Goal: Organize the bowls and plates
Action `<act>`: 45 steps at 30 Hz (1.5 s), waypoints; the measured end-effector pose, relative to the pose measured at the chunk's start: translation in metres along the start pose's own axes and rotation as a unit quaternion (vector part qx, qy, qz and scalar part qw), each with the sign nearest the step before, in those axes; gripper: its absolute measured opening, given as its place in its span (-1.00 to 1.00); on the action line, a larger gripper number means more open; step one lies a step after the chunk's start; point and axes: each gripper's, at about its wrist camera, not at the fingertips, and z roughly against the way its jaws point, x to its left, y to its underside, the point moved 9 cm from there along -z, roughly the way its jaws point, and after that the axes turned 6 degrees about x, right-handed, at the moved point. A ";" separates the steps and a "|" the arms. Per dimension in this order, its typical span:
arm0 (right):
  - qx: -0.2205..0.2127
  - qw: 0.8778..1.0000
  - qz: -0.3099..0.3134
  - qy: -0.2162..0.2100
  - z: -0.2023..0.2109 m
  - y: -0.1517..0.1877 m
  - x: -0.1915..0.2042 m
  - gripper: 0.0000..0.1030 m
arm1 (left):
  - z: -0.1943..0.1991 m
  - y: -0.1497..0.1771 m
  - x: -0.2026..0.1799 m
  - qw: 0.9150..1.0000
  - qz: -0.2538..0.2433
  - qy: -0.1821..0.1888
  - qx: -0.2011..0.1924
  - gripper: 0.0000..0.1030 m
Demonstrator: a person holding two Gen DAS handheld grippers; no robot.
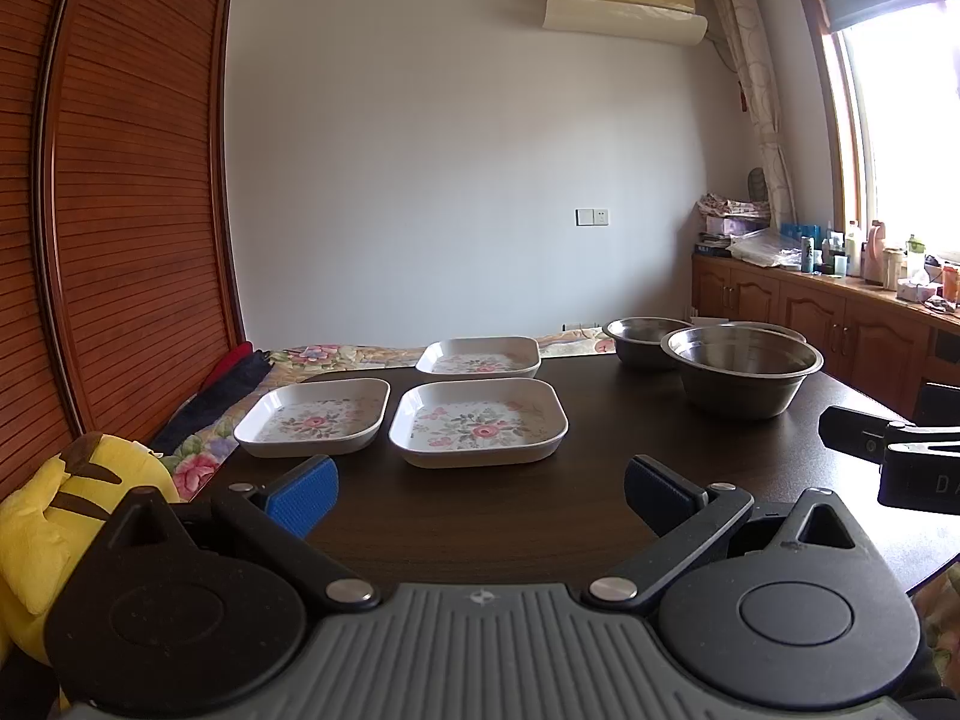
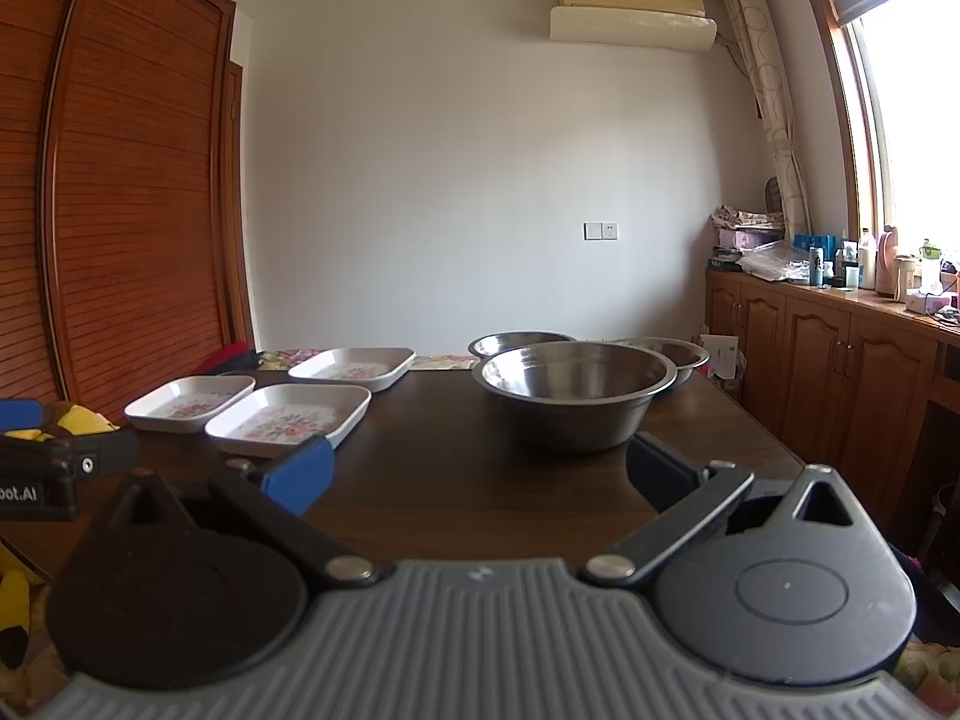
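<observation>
- behind the big steel bowl (image 2: 575,393), two more steel bowls (image 2: 521,345) sit half hidden, only their rims showing.
- three square white plates (image 1: 478,427) with pink flower prints lie close together on the left of the dark table (image 1: 600,450); all look empty.
- bowls hold nothing i can see.
- left gripper (image 1: 477,495) and right gripper (image 2: 480,471) hover low over the near edge, jaws spread wide, nothing between them.
</observation>
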 end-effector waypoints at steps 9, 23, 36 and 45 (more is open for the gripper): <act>0.000 1.000 -0.001 0.000 0.000 0.000 -0.001 1.00 | 0.000 0.000 0.000 1.000 0.000 -0.001 0.000 1.00; 0.001 1.000 -0.003 -0.001 -0.001 0.001 -0.001 1.00 | 0.000 0.000 0.000 1.000 -0.001 0.000 0.001 1.00; 0.003 1.000 -0.005 -0.001 -0.002 0.001 -0.002 1.00 | 0.001 0.000 -0.001 1.000 -0.001 0.000 0.001 1.00; 0.002 1.000 -0.005 -0.001 -0.003 0.002 -0.002 1.00 | 0.001 0.000 -0.001 1.000 -0.002 0.000 0.001 1.00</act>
